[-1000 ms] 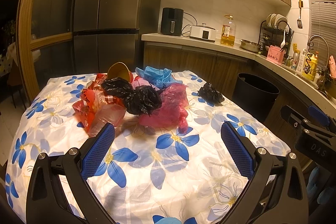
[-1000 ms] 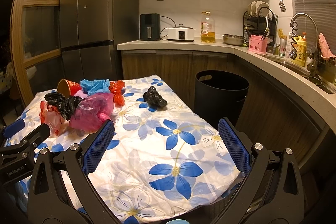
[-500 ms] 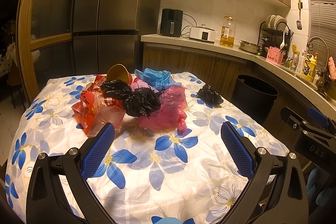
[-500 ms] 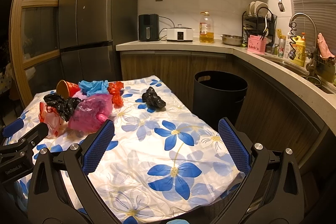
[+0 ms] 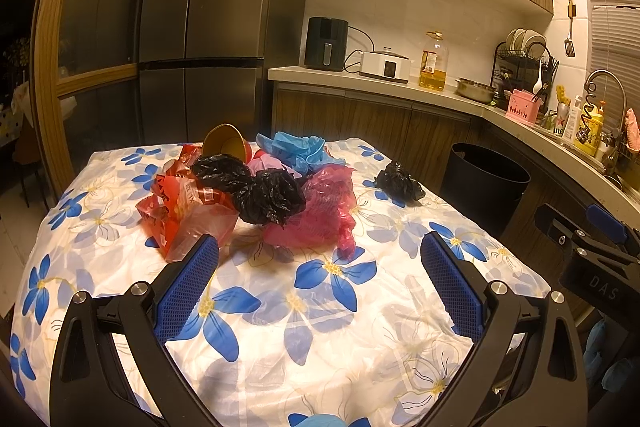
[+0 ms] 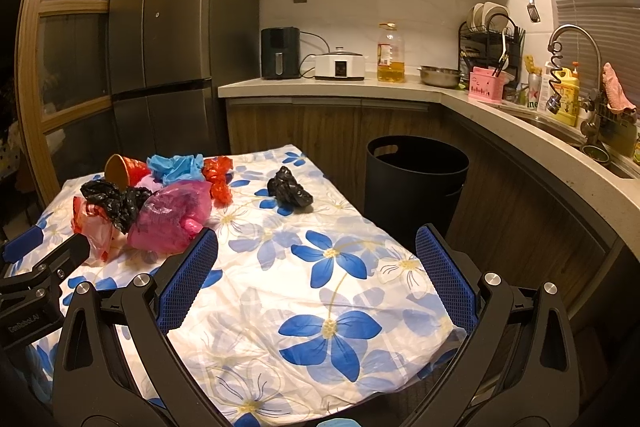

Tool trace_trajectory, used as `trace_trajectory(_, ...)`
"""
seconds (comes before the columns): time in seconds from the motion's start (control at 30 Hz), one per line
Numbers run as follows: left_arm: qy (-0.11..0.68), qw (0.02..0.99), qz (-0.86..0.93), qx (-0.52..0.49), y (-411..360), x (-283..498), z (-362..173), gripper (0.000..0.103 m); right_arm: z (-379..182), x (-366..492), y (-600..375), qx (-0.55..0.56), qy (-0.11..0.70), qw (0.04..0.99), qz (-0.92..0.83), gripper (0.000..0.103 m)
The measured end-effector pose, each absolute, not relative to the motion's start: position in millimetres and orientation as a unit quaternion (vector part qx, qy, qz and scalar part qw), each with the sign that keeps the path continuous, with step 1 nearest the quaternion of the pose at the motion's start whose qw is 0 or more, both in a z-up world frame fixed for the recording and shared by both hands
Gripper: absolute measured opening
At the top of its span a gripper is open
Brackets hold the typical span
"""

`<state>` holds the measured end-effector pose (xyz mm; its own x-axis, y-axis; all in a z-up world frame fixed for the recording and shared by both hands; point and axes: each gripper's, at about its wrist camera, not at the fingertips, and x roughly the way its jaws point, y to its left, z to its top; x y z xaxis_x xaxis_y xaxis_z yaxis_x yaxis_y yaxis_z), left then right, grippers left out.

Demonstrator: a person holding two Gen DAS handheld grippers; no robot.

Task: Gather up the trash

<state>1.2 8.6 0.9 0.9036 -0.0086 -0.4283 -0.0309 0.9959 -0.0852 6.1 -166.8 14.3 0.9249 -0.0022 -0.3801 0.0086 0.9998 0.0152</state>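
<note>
Hardly any change over the last second: just a slight drift of both views, nothing on the table shifted.

Far left of the heap, on the white tablecloth with blue flowers: a red printed plastic bag, a brown paper cup tipped on its side behind it, then two crumpled black plastic bags, a bunch of light blue plastic and a translucent pink plastic bag, all touching or overlapping. How many separate pieces sit underneath is hard to tell.

Near the front of that heap, the left gripper: jaws spread wide, nothing between the blue pads, short of the pile.

Further right, a lone crumpled black bag, apart from the heap and close to the table's bin-side edge.

Right gripper: equally wide open, empty, over bare cloth.

Rightmost, on the floor beside the table, the round black waste bin, open at the top.

Likely meaning: collection not yet begun, and every piece is on the table with a first grab to come.
</note>
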Motion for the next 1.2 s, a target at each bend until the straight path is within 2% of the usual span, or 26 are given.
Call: trace_trajectory(1.2,0.219,0.975,0.005,-0.046,9.5,1.5,0.8,0.097,8.4,5.9,-170.7,0.010,0.196,0.981,-0.004,0.098)
